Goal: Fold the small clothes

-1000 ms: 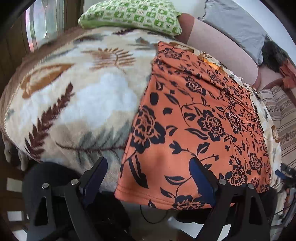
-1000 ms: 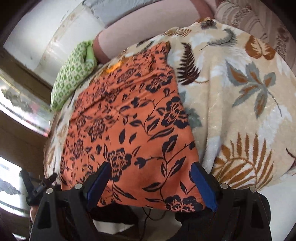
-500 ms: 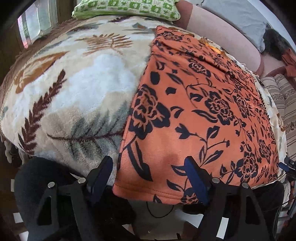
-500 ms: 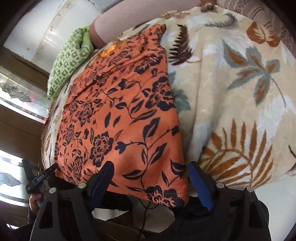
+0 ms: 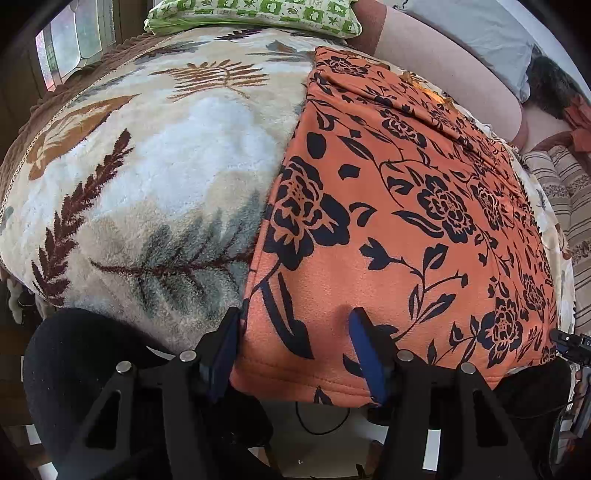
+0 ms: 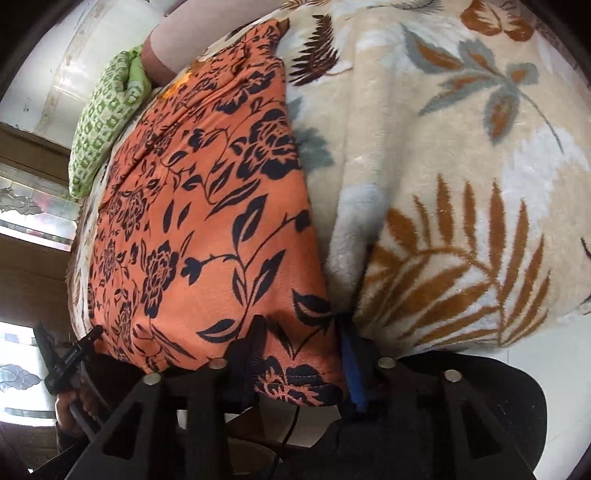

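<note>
An orange garment with a black flower print (image 5: 399, 206) lies spread flat on a leaf-patterned blanket (image 5: 155, 177), its hem hanging over the near edge. My left gripper (image 5: 295, 328) is open, its jaws straddling the hem's left corner with one blue pad (image 5: 364, 350) pressing on the cloth. In the right wrist view the same garment (image 6: 207, 221) shows. My right gripper (image 6: 301, 336) is open but narrowed, its jaws either side of the hem's right corner.
A green patterned pillow (image 5: 255, 14) lies at the far end of the bed, also in the right wrist view (image 6: 107, 118). Pink and grey bedding (image 5: 443, 62) lies behind the garment. Striped cloth (image 5: 569, 206) lies at right. The blanket (image 6: 461, 184) extends to the right.
Both grippers have moved forward onto the garment's near hem and their jaws have narrowed around its two corners.
</note>
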A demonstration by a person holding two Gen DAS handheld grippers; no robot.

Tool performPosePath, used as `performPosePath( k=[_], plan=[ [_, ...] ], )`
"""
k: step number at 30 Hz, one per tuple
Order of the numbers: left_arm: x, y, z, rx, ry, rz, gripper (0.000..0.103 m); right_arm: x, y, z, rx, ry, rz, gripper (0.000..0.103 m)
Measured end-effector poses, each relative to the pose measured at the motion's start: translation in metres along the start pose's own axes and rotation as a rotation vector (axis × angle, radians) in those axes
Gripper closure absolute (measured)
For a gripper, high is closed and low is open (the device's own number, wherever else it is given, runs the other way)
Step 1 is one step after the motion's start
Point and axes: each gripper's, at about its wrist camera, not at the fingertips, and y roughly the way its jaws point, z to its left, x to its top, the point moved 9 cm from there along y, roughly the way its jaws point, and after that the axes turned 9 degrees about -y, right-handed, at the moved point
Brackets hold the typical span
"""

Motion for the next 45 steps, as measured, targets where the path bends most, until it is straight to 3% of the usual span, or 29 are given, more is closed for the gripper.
performPosePath(
  k=[4,5,6,7,8,12,15,20,23,27,31,34,37,38,39,40,41,42,44,45],
  plan=[
    [-0.003,0.0,-0.003,0.014,0.025,0.002,0.039,-0.002,0.003,0.003,-0.001,-0.015,0.023,0.051],
    [-0.003,0.0,-0.004,0.02,0.033,0.001,0.059,-0.003,0.002,0.004,0.006,-0.019,0.026,0.065],
    [-0.002,-0.002,-0.003,0.028,0.04,-0.004,0.086,-0.004,0.001,0.003,0.014,-0.017,0.024,0.086],
    [-0.001,-0.003,-0.004,0.003,0.041,-0.001,0.097,-0.004,-0.001,0.002,0.032,-0.004,0.017,0.089],
    [0.0,-0.007,-0.006,-0.039,0.027,0.009,0.097,-0.004,-0.004,0.002,0.07,0.019,0.007,0.094],
    [0.013,-0.034,-0.009,-0.139,-0.017,-0.041,0.097,0.004,-0.027,0.011,0.225,0.085,-0.061,0.095],
    [0.016,-0.032,-0.009,-0.118,-0.003,-0.043,0.097,0.016,-0.034,0.015,0.293,0.107,-0.102,0.095],
    [0.0,0.0,0.004,-0.053,-0.034,0.096,0.096,0.006,-0.004,0.007,0.301,0.159,-0.032,0.095],
    [0.011,-0.006,0.002,-0.068,-0.036,0.108,0.096,0.013,-0.008,0.012,0.347,0.159,-0.043,0.095],
    [0.073,-0.045,-0.031,-0.166,0.01,0.008,0.096,0.057,-0.039,0.029,0.446,0.141,-0.135,0.095],
    [0.167,-0.079,-0.07,-0.248,0.036,-0.115,0.096,0.152,-0.086,0.044,0.548,0.11,-0.304,0.095],
    [0.254,-0.077,-0.095,-0.276,0.021,-0.203,0.096,0.229,-0.103,0.045,0.587,0.104,-0.402,0.095],
    [0.33,-0.038,-0.112,-0.293,-0.032,-0.248,0.084,0.312,-0.085,0.03,0.595,0.184,-0.457,0.091],
    [0.349,-0.013,-0.118,-0.276,-0.029,-0.236,0.066,0.337,-0.067,0.023,0.571,0.185,-0.454,0.087],
    [0.366,0.018,-0.119,-0.221,-0.033,-0.227,0.03,0.355,-0.049,0.016,0.519,0.172,-0.445,0.074],
    [0.375,0.049,-0.114,-0.132,-0.033,-0.203,0.017,0.367,-0.028,0.002,0.427,0.19,-0.432,0.061],
    [0.378,0.067,-0.106,-0.062,-0.044,-0.19,0.017,0.369,-0.001,-0.014,0.312,0.223,-0.388,0.019],
    [0.377,0.079,-0.094,-0.012,-0.076,-0.196,0.017,0.364,0.017,-0.021,0.27,0.238,-0.359,0.014],
    [0.37,0.08,-0.078,-0.037,-0.107,-0.227,0.017,0.346,0.032,-0.021,0.292,0.231,-0.348,0.014],
    [0.362,0.074,-0.071,-0.039,-0.1,-0.244,0.016,0.334,0.034,-0.024,0.257,0.217,-0.352,0.014]
  ],
)
